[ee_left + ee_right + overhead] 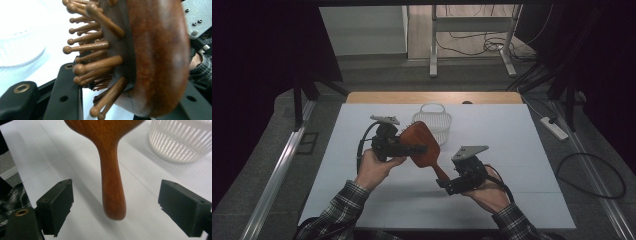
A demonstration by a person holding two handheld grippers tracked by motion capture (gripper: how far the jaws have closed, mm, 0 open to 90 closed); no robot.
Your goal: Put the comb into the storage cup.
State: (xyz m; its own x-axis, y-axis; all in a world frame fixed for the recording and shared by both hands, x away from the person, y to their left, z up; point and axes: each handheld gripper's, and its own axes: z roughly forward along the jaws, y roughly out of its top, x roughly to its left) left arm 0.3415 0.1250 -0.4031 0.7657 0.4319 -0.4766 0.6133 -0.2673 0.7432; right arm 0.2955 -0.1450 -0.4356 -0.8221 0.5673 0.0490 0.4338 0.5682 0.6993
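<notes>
— So, what is happening with the brown wooden hairbrush with round-tipped pegs [421,144]?

— It is hanging in the air over the white desk [362,195]. The left tongs [412,149] are squeezing its wide head, one jaw on the peg side and one on the smooth back.

— And where is the handle pointing?

— It is pointing down toward the right tongs [446,182]. In the right gripper view, the handle's round end is sitting between the two black jaws, but they are standing wide apart and are not touching it.

— Is anything else sitting close by?

— A white plastic basket with thin slats [432,120] is standing on the desk just behind the brush.
</notes>
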